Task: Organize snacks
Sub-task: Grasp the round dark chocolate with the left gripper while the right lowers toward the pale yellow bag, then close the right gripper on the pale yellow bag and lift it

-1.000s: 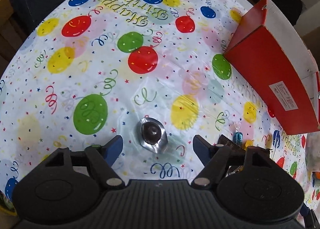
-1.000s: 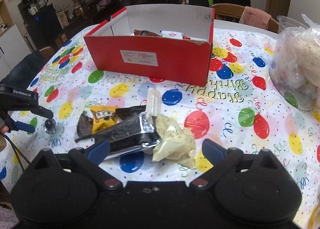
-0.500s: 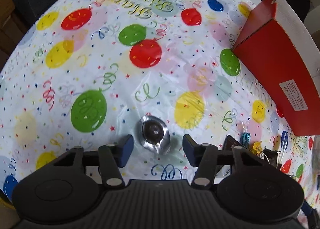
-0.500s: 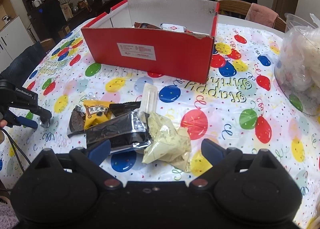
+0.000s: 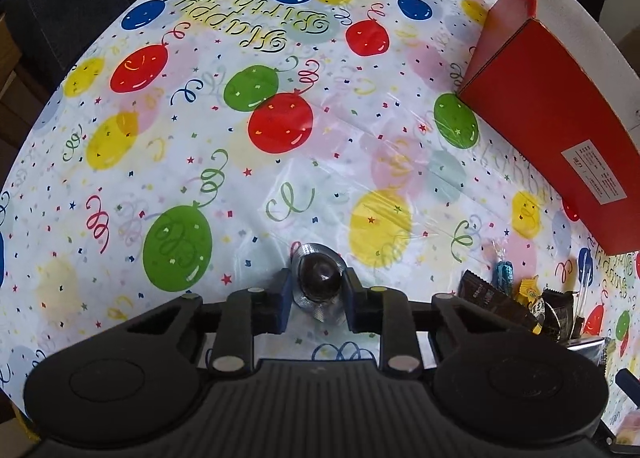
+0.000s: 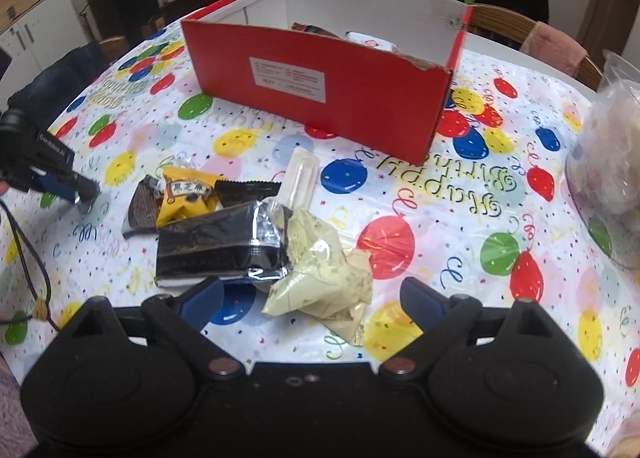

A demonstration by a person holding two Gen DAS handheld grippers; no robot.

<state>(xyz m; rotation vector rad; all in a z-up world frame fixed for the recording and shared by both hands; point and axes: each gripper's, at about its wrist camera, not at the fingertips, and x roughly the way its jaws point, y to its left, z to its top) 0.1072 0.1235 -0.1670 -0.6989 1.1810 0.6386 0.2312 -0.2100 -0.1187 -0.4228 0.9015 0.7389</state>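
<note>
You are at the pick-up step for one loose snack. Your left claw point(image 5: 318, 300) is closed on the foil-wrapped chocolate point(image 5: 320, 282), with a blue pad touching the wrapper on either side. The piece sits on the surface point(image 5: 280, 177), near you and left of the main snack pile. Whether it has lifted clear of the cloth cannot be told from either view.

The red box point(image 6: 320, 85) stands at the far side, open at the top, with at least two packets already showing inside. Judged from that, sorting has begun but most items remain outside.

Your next move calls for a straight lift, then a carry to the right and far, over the near wall of the red box, before you release. The foil is thin and the piece is rounded; it may slip or rotate between the pads if your squeeze is uneven.

Your right claw point(image 6: 312, 298) is wide open and holds nothing. Its fingers hang over the near edge of the pile, one beside the black foil packet point(image 6: 220, 246) and the other well to the right of the pale green wrapper point(image 6: 320, 278), touching neither so far as can be seen. The yellow packet point(image 6: 186, 193), two dark brown wrappers and a clear plastic stick point(image 6: 302, 177) lie just beyond, overlapping one another.
</note>
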